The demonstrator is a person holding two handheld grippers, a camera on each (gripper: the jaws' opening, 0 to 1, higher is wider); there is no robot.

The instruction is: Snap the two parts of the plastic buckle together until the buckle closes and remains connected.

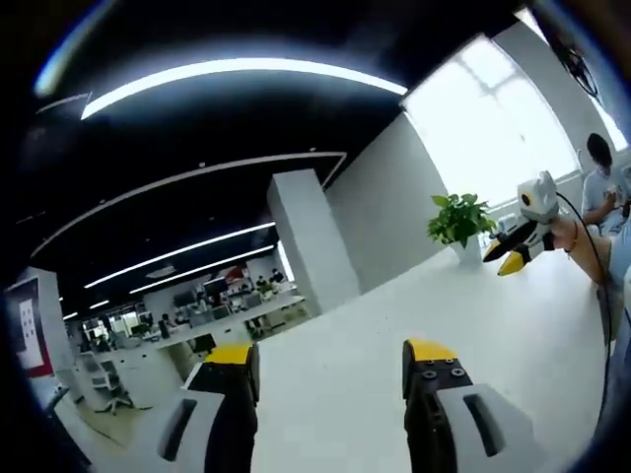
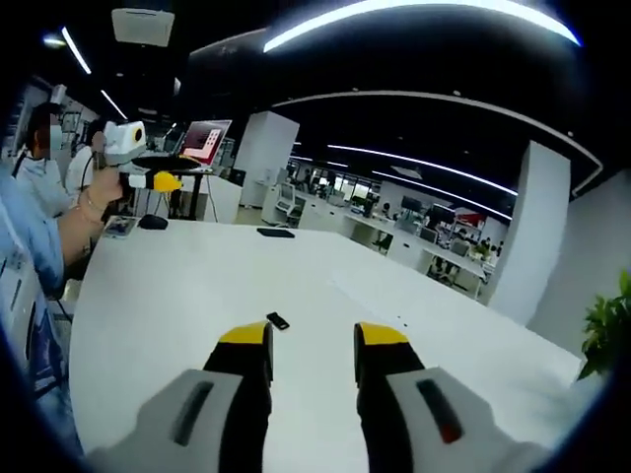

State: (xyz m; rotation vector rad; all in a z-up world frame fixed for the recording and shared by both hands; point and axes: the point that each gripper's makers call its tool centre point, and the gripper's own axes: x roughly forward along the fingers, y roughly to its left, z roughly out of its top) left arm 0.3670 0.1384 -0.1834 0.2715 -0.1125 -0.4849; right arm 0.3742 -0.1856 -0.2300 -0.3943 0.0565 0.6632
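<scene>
Two grippers are up over a wide white surface [image 2: 177, 296], and I see both sets of jaws standing apart with nothing between them. In the left gripper view, my left gripper [image 1: 330, 360] looks across the bare surface toward a white pillar [image 1: 311, 236] and a bright window [image 1: 493, 118]; a potted plant [image 1: 458, 222] stands at the far edge, and the right gripper [image 1: 518, 251] comes in at the right, held in a person's hand, yellow tips pointing down toward the surface, well apart from the plant's pot. In the right gripper view, my right gripper [image 2: 311, 340] hovers above the surface, and a small dark piece [image 2: 278, 321] lies flat just beyond the left jaw tip, apart from it; it may be a part of the buckle, but it is too small for me to tell. Farther off lies another flat dark object [image 2: 275, 233], and near the surface's left edge a dark mouse [image 2: 153, 222]. The left gripper [image 2: 148, 180] shows at upper left, held by a person's hand [image 2: 94, 202] above the surface. A laptop [image 2: 205, 140] with a reddish screen sits on a stand behind it. I cannot make out a second buckle part.
</scene>
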